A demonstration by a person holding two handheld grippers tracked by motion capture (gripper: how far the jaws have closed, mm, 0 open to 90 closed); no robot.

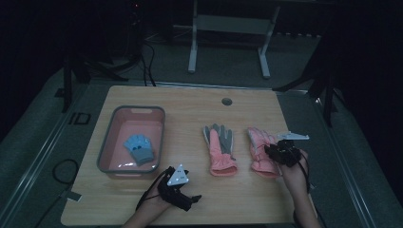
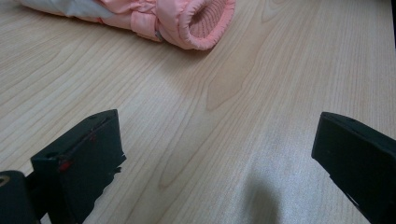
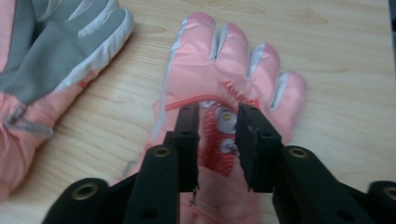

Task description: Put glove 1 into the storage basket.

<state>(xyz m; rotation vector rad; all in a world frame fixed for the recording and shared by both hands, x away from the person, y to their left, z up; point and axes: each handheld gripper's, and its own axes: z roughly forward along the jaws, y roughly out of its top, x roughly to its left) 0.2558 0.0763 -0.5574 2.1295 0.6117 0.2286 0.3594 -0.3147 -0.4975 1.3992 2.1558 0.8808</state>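
Observation:
Two pink winter gloves lie side by side right of the table's middle. The left-hand one [image 1: 220, 149] [image 3: 51, 42] lies grey palm up. The other one [image 1: 259, 147] [image 3: 224, 51] lies back up, fingers pointing away. My right gripper [image 1: 275, 149] [image 3: 217, 112] is on this glove's back, jaws drawn close together with the red patch and snaps pinched between them. My left gripper [image 1: 189, 197] [image 2: 217, 123] hovers low over bare wood near the front edge, jaws wide apart and holding nothing. The palm-up glove's knit cuff [image 2: 196, 18] lies just ahead of it.
A pink basin [image 1: 107, 142] with a grey rim stands at the table's left, with a blue-grey glove [image 1: 139, 148] inside. A round hole [image 1: 226, 101] is in the tabletop near the far edge. White frame legs [image 1: 192, 47] stand on the floor behind. A cable [image 1: 64, 168] loops at the left.

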